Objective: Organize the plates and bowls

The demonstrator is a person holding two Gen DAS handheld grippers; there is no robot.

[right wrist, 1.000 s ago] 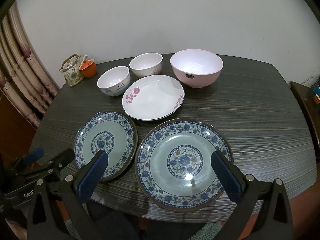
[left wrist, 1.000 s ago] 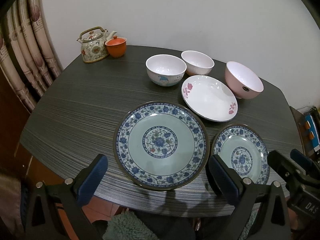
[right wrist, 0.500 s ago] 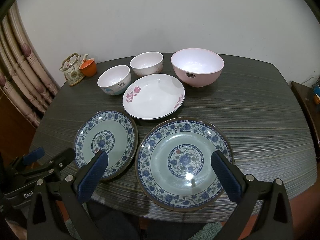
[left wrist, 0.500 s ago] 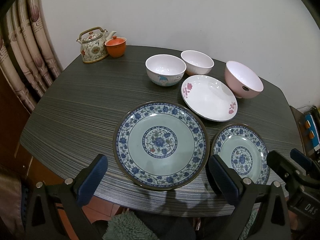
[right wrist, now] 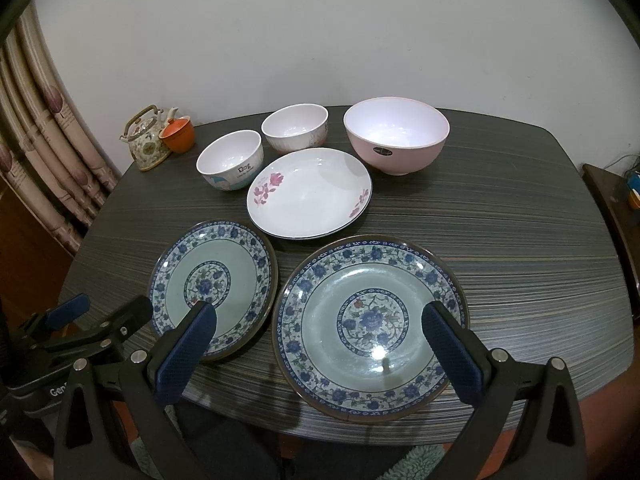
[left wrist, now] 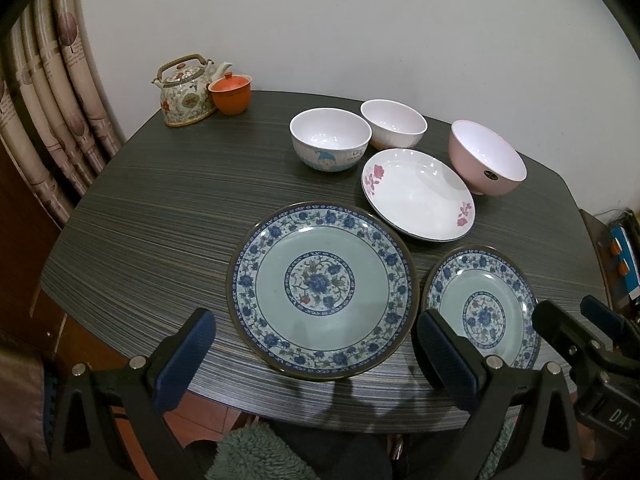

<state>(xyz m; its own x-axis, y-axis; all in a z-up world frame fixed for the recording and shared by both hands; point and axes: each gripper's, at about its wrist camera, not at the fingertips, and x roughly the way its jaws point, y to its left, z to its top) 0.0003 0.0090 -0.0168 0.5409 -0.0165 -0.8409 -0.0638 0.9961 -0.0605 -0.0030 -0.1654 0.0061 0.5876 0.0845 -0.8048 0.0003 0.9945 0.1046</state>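
Observation:
A large blue-patterned plate (left wrist: 320, 288) (right wrist: 370, 326) and a small blue-patterned plate (left wrist: 482, 308) (right wrist: 212, 286) lie side by side at the table's near edge. Behind them lies a white plate with pink flowers (left wrist: 418, 194) (right wrist: 310, 194). Further back stand a white cartoon bowl (left wrist: 330, 138) (right wrist: 230, 158), a white ribbed bowl (left wrist: 394, 122) (right wrist: 296, 128) and a bigger pink bowl (left wrist: 486, 162) (right wrist: 396, 134). My left gripper (left wrist: 316, 354) is open and empty, above the near edge in front of the large plate. My right gripper (right wrist: 318, 350) is open and empty, over the large plate's near left side.
The dark striped table (left wrist: 160, 208) (right wrist: 520, 232) stands against a white wall. A floral teapot (left wrist: 184, 92) (right wrist: 146, 140) and an orange lidded cup (left wrist: 231, 94) (right wrist: 178, 136) stand at the far left corner. A curtain (left wrist: 52, 92) hangs at the left. A side shelf (right wrist: 616, 208) stands at the right.
Both grippers have crept slightly forward toward the table. Nothing on the table has moved.

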